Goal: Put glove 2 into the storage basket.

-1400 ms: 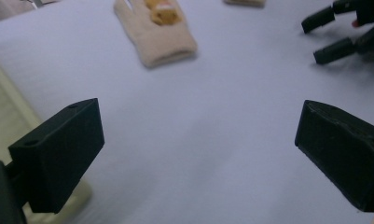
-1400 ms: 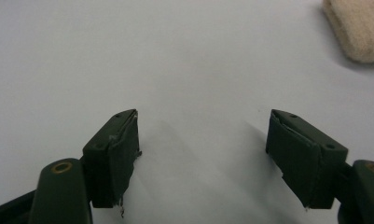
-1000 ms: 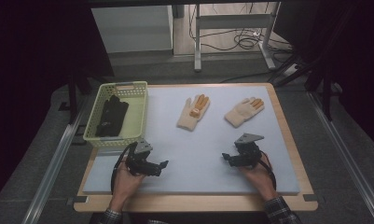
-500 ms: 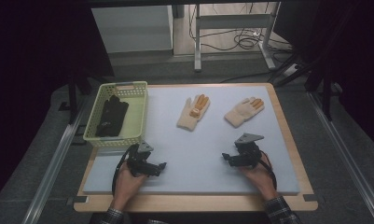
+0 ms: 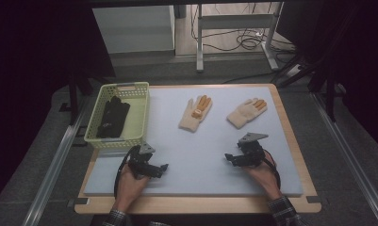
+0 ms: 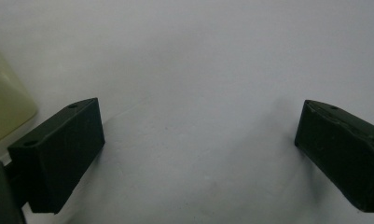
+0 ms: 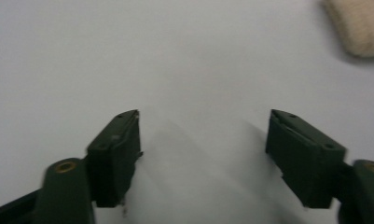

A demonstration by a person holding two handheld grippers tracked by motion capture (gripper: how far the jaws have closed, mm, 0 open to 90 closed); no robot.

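Right then, both claws sat spread and empty on the pale mat point(image 5: 196, 155): left gripper point(image 5: 162, 168) just beside the basket point(image 5: 132, 101), right gripper point(image 5: 228, 158), jaws just easing inward, near the cream gloves point(image 5: 245, 112), well short of them.

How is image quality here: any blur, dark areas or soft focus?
High view: sharp on the table, surroundings very dark. Left gripper view: jaws soft, basket corner blurred. Right gripper view: slightly blurred throughout, glove edge out of focus.
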